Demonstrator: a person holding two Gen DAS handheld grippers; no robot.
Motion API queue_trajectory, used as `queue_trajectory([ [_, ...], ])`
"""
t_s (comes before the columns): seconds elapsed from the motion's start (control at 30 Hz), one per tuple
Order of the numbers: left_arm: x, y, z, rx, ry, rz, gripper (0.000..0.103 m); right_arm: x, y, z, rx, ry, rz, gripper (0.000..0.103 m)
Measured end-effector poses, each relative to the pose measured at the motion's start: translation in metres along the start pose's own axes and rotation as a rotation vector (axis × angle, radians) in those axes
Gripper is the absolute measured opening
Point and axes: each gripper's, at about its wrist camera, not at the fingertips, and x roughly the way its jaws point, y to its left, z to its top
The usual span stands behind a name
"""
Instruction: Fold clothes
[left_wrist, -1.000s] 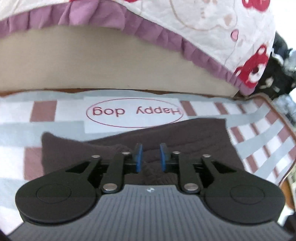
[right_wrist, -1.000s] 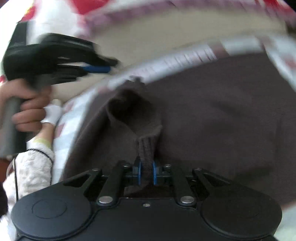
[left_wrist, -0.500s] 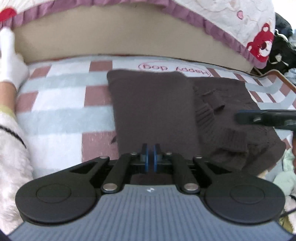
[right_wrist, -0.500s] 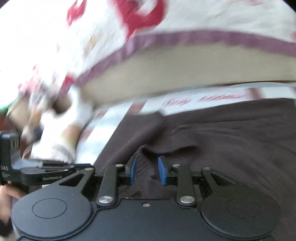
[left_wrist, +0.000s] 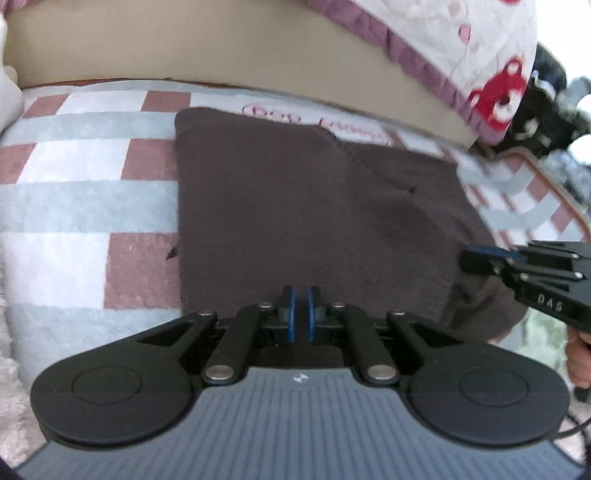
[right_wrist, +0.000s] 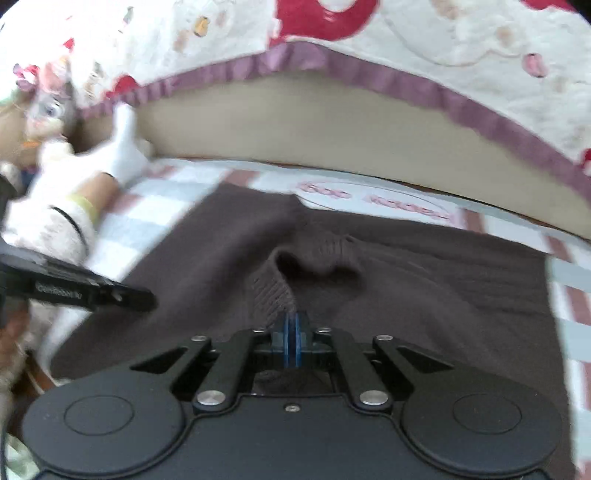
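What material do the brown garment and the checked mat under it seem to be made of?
The brown garment looks like a soft knit, probably wool or acrylic: matte, slightly fuzzy, with a ribbed band at the edge that the right gripper pinches. The checked mat looks like short plush or fleece, with a velvety, mottled nap; the blur leaves the fibre open.

both wrist cameras looked low and close along their fingers across the brown sweater (left_wrist: 314, 206) toward the bed edge (right_wrist: 332, 136), each catching the other gripper sideways.
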Motion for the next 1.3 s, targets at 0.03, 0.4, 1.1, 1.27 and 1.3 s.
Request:
queue_trajectory([
  [0.03, 0.003, 0.002, -0.002, -0.014, 0.015, 0.01, 0.007, 0.009, -0.004, -0.007, 0.015, 0.062, -0.025, 0.003],
  [0.4, 0.001, 0.0, -0.007, -0.042, 0.039, -0.087, 0.017, 0.008, -0.083, -0.028, 0.639, 0.052, 0.235, 0.049],
  [1.1, 0.016, -0.006, -0.014, -0.035, -0.014, -0.039, 0.022, 0.027, -0.026, -0.018, 0.433, -0.098, 0.041, 0.009],
  [1.27, 0.015, -0.029, -0.018, 0.048, -0.043, 0.032, 0.034, 0.025, -0.037, -0.016, 0.466, -0.061, -0.056, 0.015],
  [1.3, 0.012, -0.033, -0.018, 0.07, -0.043, 0.032, 0.034, 0.02, -0.037, -0.013, 0.456, -0.068, -0.084, 0.025],
])
